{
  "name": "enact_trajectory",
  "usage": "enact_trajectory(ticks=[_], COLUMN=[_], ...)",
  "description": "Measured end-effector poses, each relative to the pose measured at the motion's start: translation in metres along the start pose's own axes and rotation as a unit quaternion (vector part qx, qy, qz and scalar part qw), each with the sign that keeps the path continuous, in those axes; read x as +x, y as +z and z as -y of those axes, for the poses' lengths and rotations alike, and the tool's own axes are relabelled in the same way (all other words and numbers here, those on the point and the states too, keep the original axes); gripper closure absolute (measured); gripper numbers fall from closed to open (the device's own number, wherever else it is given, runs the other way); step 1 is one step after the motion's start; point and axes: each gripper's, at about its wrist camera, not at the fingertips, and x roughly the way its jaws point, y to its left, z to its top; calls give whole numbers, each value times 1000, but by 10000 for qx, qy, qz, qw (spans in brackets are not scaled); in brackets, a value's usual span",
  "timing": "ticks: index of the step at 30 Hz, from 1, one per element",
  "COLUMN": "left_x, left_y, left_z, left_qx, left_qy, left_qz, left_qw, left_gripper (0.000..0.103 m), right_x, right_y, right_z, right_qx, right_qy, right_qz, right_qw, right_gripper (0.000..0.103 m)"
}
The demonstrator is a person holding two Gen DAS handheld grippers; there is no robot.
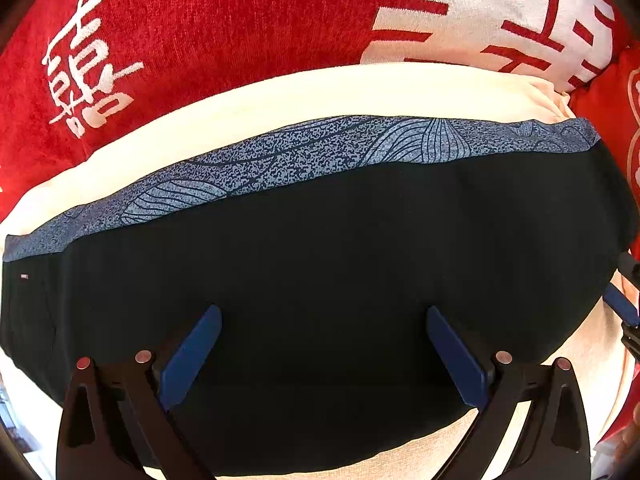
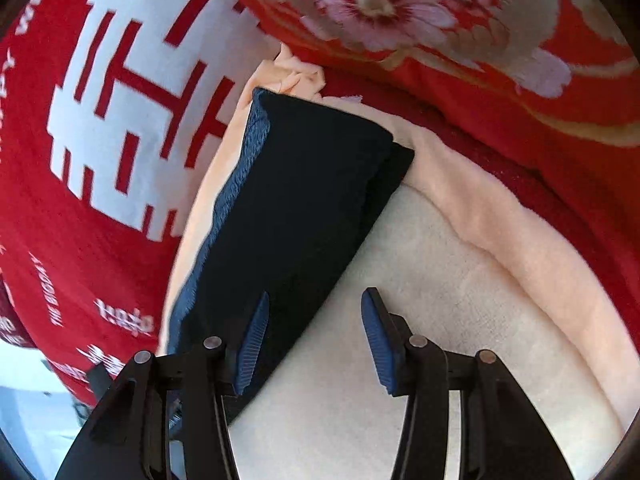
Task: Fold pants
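The black pants [image 1: 320, 248] lie folded flat on a cream blanket [image 1: 280, 108], with a blue patterned waistband [image 1: 304, 156] along the far edge. My left gripper [image 1: 324, 320] is open just above the black cloth, holding nothing. In the right wrist view the folded pants [image 2: 296, 216] show as a dark slab with the blue waistband [image 2: 236, 196] on its left side. My right gripper [image 2: 314, 320] is open and empty at the pants' near right edge, its left finger [image 2: 252, 344] over the cloth and its right finger [image 2: 378, 340] over the blanket [image 2: 420, 280].
Red cushions with white characters [image 1: 200, 20] stand behind the blanket. A red flowered quilt [image 2: 440, 40] lies at the far right. The right gripper's blue finger [image 1: 622, 306] shows at the right edge of the left wrist view.
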Motion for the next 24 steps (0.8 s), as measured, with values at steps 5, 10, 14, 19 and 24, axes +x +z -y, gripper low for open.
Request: enact_trajectory(ticks=[5, 10, 14, 19, 24], left_x=[0, 0, 0, 0, 0], left_y=[0, -1, -2, -2, -2], left_z=[0, 0, 1, 2, 3], left_qx=[-1, 3, 13, 20, -7], left_qy=[3, 10, 9, 16, 10], left_qz=[5, 17, 19, 43, -3], left_qw=[10000, 10000, 10000, 10000, 10000], left_gripper=[0, 0, 0, 0, 0], right_x=[1, 12, 19, 30, 37], right_y=[-1, 6, 10, 17, 25], right_z=[11, 19, 9, -4, -7], right_qx=[6, 161, -145, -360, -118], right_qy=[400, 978, 997, 997, 1000], right_qz=[62, 263, 444, 659, 525], right_qw=[9992, 9947, 9939, 9922, 9935], right_gripper=[48, 47, 47, 46, 43])
